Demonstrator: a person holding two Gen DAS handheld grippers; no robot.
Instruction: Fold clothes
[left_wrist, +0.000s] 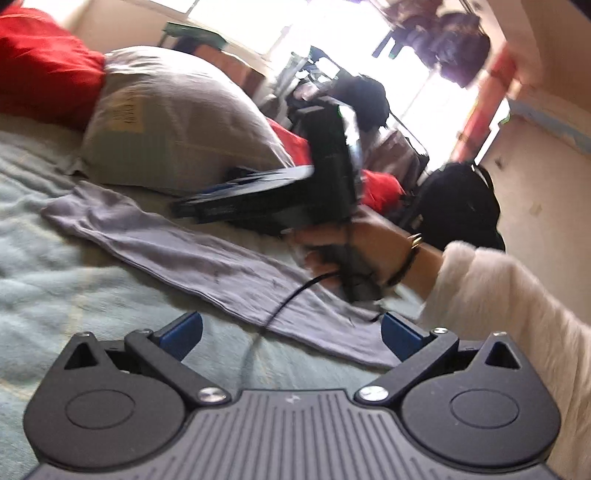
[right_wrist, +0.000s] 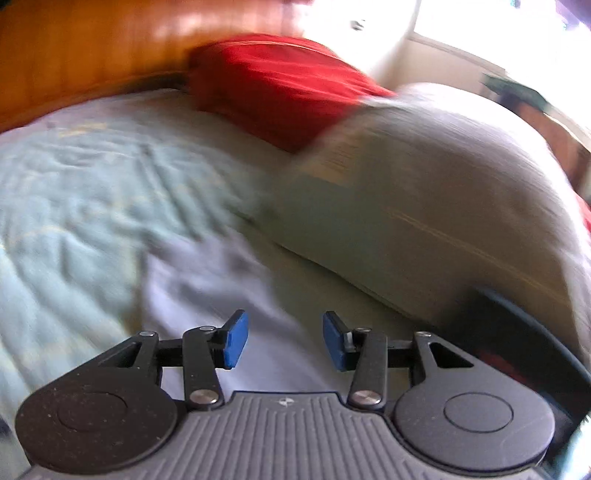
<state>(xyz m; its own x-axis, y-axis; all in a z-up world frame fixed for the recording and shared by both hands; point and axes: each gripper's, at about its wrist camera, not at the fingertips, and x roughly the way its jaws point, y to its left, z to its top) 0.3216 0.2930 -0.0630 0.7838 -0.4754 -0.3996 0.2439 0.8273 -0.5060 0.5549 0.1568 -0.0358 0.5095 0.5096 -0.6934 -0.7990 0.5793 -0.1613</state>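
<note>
Cloth (left_wrist: 207, 258), a long grey garment, lies flat across the bed (left_wrist: 55, 266), one end just beside the grey pillow (left_wrist: 177, 118) near the head. Left tool (left_wrist: 291, 336) hovers wide above its near edge. Right tool (right_wrist: 282, 343), hand-held (left_wrist: 354, 251), gapes empty over it.

Handheld gripper pair and wearer's dress.

Left gripper (left_wrist: 291, 338): black linkage arms, blue finger pads (left_wrist: 183, 332), silver screws, two round black discs, grey ribbed housing with a small pale mark at 12 o'clock. Right gripper (right_wrist: 282, 341): same build, blue pads (right_wrist: 234, 341), dusty black discs; from the left wrist view, a boxy black body with a black cable (left_wrist: 291, 295) trailing off. Hand (left_wrist: 354, 251) at 3 o'clock: cream fuzzy sleeve (left_wrist: 498, 295), dark and gold bracelets (left_wrist: 410, 254).
</note>
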